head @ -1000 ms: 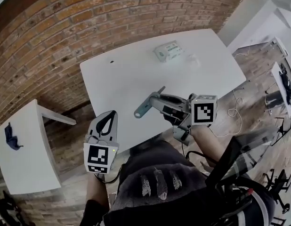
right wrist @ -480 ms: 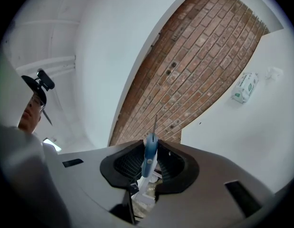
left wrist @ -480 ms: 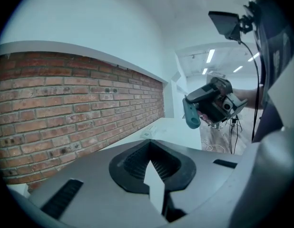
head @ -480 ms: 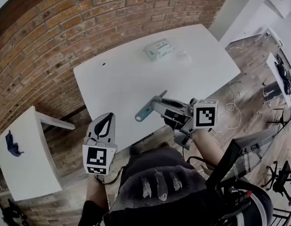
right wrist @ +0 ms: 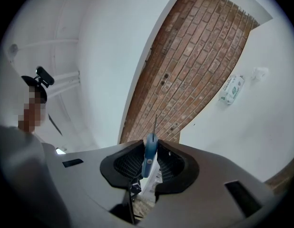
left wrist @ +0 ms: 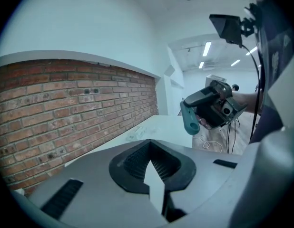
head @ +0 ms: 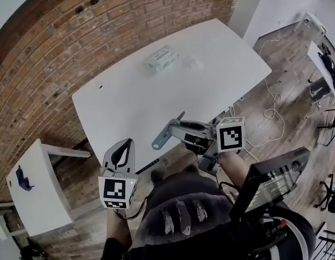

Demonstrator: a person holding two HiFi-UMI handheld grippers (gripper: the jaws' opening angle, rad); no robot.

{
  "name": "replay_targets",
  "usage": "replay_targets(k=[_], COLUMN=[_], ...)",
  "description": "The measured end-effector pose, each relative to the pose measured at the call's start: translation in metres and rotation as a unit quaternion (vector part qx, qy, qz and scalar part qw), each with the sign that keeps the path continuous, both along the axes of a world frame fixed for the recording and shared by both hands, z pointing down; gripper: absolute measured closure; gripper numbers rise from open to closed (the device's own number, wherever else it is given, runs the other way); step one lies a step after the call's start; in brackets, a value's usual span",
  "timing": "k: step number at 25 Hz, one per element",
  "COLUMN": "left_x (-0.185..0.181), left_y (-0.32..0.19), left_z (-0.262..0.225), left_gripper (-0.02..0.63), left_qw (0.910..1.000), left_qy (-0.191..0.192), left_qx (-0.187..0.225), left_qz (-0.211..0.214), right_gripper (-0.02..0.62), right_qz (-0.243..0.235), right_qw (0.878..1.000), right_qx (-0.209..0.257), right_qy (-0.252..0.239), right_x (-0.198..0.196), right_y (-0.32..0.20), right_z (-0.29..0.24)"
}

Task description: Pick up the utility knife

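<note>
The teal utility knife (head: pixel 166 133) is off the table, gripped in my right gripper (head: pixel 175 128) above the front edge of the white table (head: pixel 129 99). In the right gripper view the knife (right wrist: pixel 148 156) stands upright between the pads with its thin blade pointing up, and the right gripper (right wrist: pixel 149 163) is shut on it. My left gripper (head: pixel 123 145) hangs lower left, in front of the table edge, shut and empty. The left gripper view shows its closed jaws (left wrist: pixel 155 170) and, to the right, the held knife (left wrist: pixel 189 120).
A white-and-green packet (head: pixel 159 60) and a small clear crumpled item (head: pixel 193 64) lie at the table's far side by the brick wall. A small white side table (head: pixel 37 194) with a blue object (head: pixel 24 179) stands at left. Cables (head: pixel 268 112) lie on the floor at right.
The table has slid left and farther away in the head view. Both grippers have drawn back toward its front edge. The knife stays in the right gripper; the left stays shut.
</note>
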State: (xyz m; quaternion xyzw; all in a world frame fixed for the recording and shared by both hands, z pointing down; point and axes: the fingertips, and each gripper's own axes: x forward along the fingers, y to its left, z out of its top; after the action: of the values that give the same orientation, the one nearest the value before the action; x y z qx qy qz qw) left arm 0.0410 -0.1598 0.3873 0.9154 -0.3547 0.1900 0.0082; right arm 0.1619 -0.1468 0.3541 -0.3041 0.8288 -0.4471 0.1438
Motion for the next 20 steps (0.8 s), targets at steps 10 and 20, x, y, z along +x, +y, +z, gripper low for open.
replay_targets(k=[10,20], left_x=[0.061,0.055], left_y=[0.039,0.067], left_z=[0.000,0.013], left_gripper=[0.611,0.611], left_qw=[0.9983,0.9965], left_qy=[-0.038,-0.046], left_qx=[-0.020,-0.042], left_qz=[-0.041,-0.055], right_gripper=[0.512,0.512], right_qz=[-0.041,-0.077], right_qw=[0.998,0.996], right_qx=[-0.012,0.034], right_qy=[-0.042,0.020], right_x=[0.062,0.057], right_y=[0.026,0.038], right_z=[0.016,0.018])
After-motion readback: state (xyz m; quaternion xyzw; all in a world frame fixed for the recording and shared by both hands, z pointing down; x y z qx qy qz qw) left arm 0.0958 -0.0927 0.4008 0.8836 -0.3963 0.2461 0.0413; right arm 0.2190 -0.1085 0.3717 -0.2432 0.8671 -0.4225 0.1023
